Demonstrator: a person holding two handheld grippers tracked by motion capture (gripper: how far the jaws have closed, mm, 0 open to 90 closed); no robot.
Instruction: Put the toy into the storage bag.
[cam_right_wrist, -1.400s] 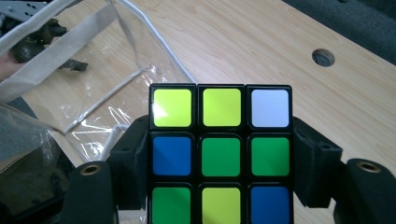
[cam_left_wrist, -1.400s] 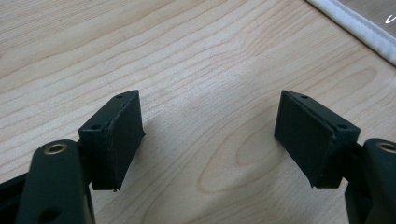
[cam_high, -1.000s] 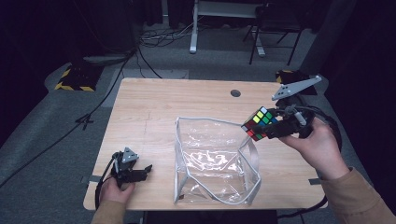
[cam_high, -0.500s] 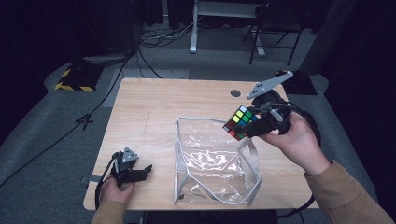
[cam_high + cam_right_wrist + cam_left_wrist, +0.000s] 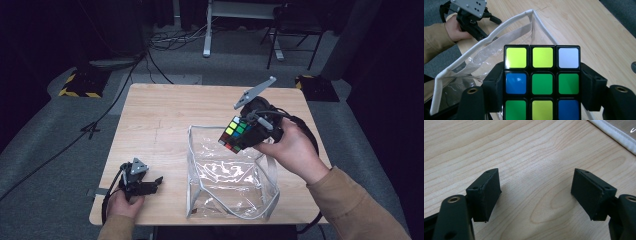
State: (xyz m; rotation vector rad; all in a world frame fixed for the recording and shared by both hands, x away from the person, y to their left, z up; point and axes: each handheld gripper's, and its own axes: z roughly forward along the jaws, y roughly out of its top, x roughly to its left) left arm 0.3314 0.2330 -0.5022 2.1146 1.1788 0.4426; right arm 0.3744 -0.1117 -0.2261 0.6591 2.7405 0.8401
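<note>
On the pale wooden tabletop (image 5: 165, 120), you are holding the multicoloured puzzle cube (image 5: 236, 134) clamped in your right gripper (image 5: 541, 87), just above the clear plastic bag (image 5: 225, 185)'s open mouth; your left gripper (image 5: 536, 195) is resting wide open, empty, well apart.

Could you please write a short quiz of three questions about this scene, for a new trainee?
1. True or false: the right gripper is shut on the puzzle cube.
2. Which way does the open top of the clear plastic bag face? A) up, B) flat against the wooden table, C) away from the person.
3. Fill in: the left gripper has its jaws ____, with nothing between them, low over the table.

Key:
1. True; the pads press on two opposite sides of the cube.
2. A; the white-trimmed rim stands open, and the cube is held above its far edge.
3. open.
</note>
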